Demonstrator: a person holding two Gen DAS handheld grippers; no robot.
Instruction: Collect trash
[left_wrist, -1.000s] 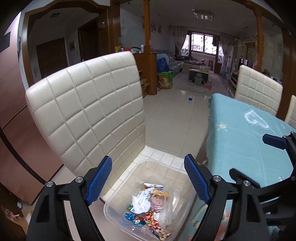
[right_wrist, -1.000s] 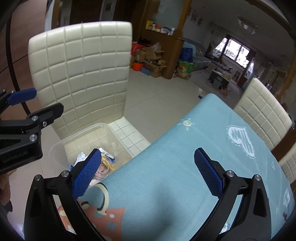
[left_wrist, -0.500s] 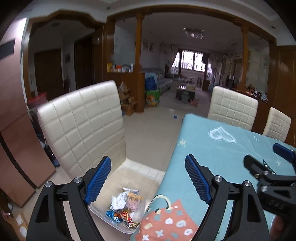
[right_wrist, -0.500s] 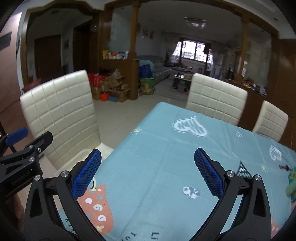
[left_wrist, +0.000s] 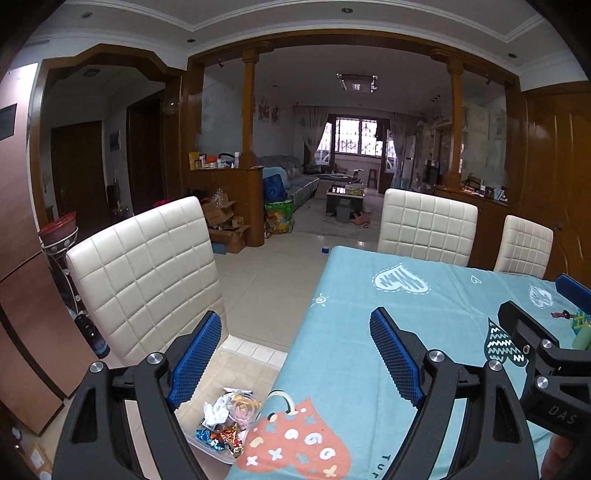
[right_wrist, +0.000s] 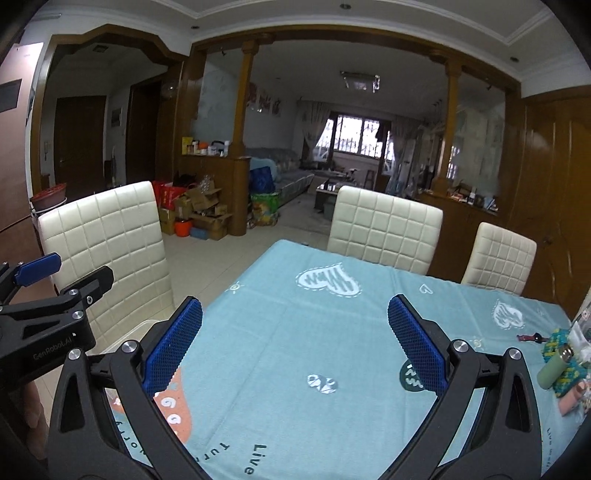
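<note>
A clear plastic container (left_wrist: 201, 445) rests on the seat of a cream chair (left_wrist: 147, 273), low in the left wrist view. In it lies trash (left_wrist: 221, 417): crumpled white paper and shiny foil wrappers. My left gripper (left_wrist: 295, 354) hovers open above the container and the table's edge, with nothing between its blue pads. My right gripper (right_wrist: 295, 347) is open and empty over the light blue tablecloth (right_wrist: 280, 332). Each gripper shows at the edge of the other's view: the right gripper (left_wrist: 543, 306) and the left gripper (right_wrist: 62, 277).
Two more cream chairs (left_wrist: 428, 229) stand at the table's far side. A small green bottle (right_wrist: 550, 369) and a knitted piece (right_wrist: 559, 341) lie at the table's right edge. Cardboard boxes (right_wrist: 199, 214) and bags sit on the tiled floor beyond.
Both grippers have risen and pulled back from the container, still open. The container has slid to the bottom of the left view and almost out of the right view, which is now over the table.
</note>
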